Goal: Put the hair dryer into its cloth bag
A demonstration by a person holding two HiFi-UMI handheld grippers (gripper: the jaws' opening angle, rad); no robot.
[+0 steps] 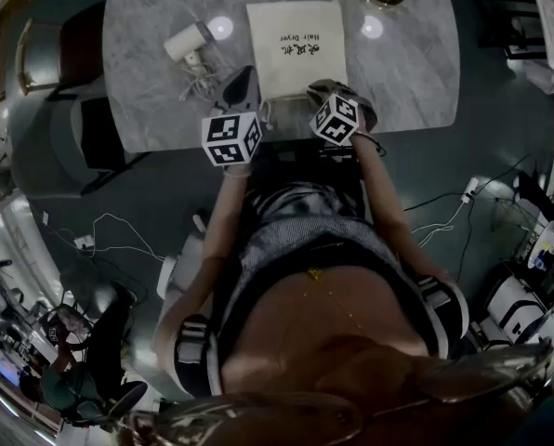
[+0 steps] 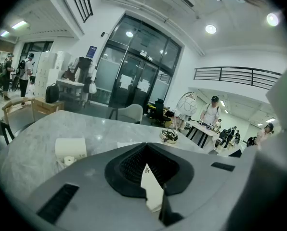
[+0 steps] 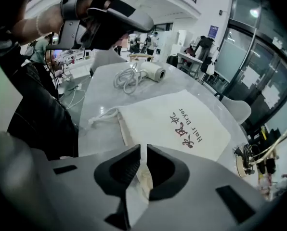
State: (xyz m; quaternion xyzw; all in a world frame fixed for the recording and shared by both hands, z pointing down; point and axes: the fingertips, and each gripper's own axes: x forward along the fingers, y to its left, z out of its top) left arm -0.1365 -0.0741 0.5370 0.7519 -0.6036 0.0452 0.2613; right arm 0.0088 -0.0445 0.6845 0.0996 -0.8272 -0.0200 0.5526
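Clenched empty, my left gripper [image 2: 145,150] and right gripper [image 3: 143,150] hover at the mouth of the cream cloth bag [image 1: 296,49], likely to open it for the white hair dryer [image 1: 189,43] beside it.

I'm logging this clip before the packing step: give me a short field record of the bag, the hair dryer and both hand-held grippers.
cloth bag: flat on marble table, print up
hair dryer: on table left of bag, outside it, cord beside it
left hand-held gripper: shut on bag's near edge
right hand-held gripper: shut on bag's near edge
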